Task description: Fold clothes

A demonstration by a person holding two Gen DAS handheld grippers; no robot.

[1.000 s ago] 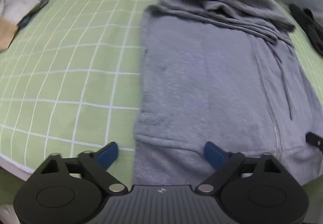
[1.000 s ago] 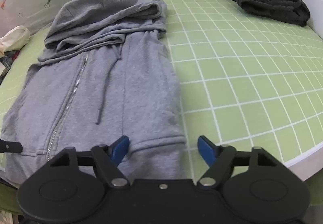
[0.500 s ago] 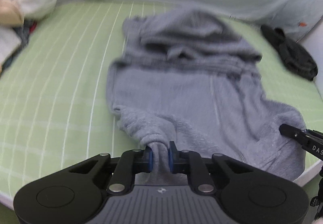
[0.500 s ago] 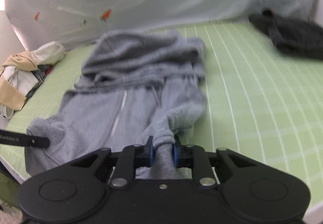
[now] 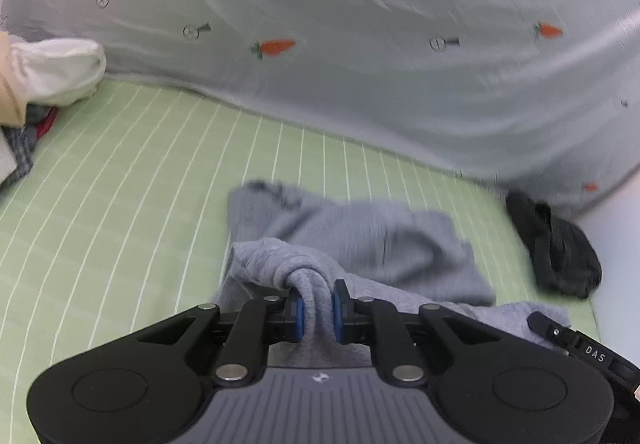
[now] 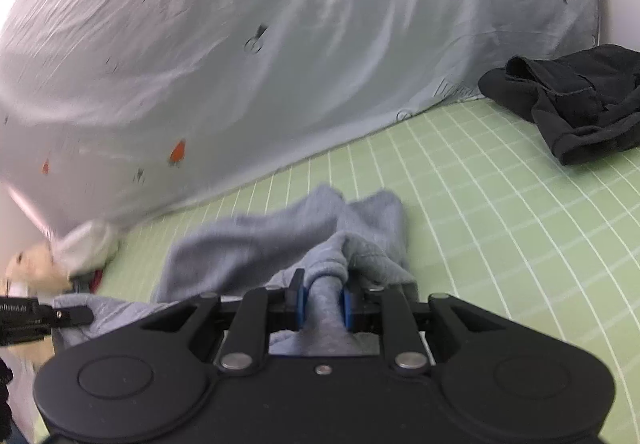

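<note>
— Grey fleece is gripped by both tools, is it not? How far can the folding be judged to be?

— About the middle, it may be judged. The grey hoodie (image 5: 360,240) is seen on the green checked bed sheet (image 5: 120,224), and a bunch of its cloth is pinched in the left hand-held gripper (image 5: 318,310), whose blue pads are closed nearly together on the fabric. The same is seen at the right hand-held gripper (image 6: 323,304): it is closed on another bunch of the hoodie (image 6: 280,240).

— Is the fold already laid down?

— Not yet, as far as can be told. The held parts are lifted above the rest of the garment, which lies crumpled and partly doubled on the bed. No flat, finished packet is shown. The views are somewhat blurred, so the exact edge that is held cannot be named.

— What is left to be done?

— The held part must be laid down and released, and the cloth smoothed. Perhaps one more fold will be needed. A black garment (image 6: 572,104) lies well apart near the printed curtain (image 5: 360,24), and a pile of light clothes (image 5: 44,72) is seen at the other side; these appear not to be folded.
</note>
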